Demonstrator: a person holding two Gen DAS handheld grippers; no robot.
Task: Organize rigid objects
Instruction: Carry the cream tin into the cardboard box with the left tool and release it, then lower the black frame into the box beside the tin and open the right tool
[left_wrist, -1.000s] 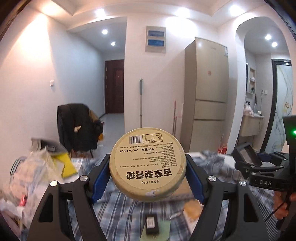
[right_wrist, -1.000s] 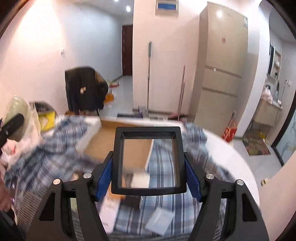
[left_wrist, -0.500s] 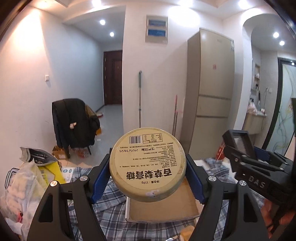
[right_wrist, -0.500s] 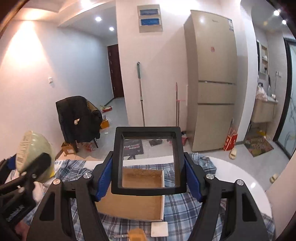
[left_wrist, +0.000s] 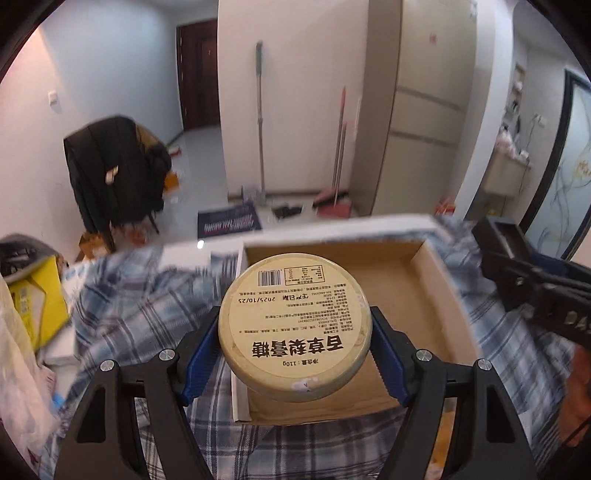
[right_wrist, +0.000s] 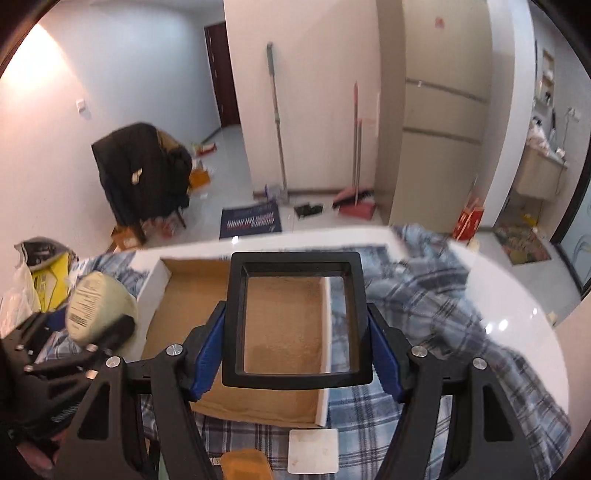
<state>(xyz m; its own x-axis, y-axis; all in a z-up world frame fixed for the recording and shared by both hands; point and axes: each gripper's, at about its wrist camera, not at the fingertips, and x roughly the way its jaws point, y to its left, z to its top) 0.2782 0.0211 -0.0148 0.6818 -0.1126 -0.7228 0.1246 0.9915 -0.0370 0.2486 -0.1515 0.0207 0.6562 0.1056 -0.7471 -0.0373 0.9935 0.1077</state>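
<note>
My left gripper (left_wrist: 295, 356) is shut on a round cream tin (left_wrist: 294, 325) with a printed label, held bottom-up above the near-left part of an open cardboard box (left_wrist: 424, 291). My right gripper (right_wrist: 295, 347) is shut on a black square frame with a clear middle (right_wrist: 295, 317), held over the right side of the same box (right_wrist: 184, 295). In the right wrist view the tin (right_wrist: 96, 306) and the left gripper show at the left edge. In the left wrist view the right gripper (left_wrist: 532, 284) reaches in from the right.
A blue plaid cloth (right_wrist: 424, 306) covers the white round table (right_wrist: 517, 314). A white square tile (right_wrist: 313, 450) and an orange object (right_wrist: 245, 465) lie in front of the box. Bags and a yellow package (left_wrist: 33, 302) crowd the left. A chair with a dark coat (left_wrist: 114, 170) stands beyond.
Both grippers have come forward and tipped downward, so the open box now lies right under the tin and the frame. Both grips are unchanged.
</note>
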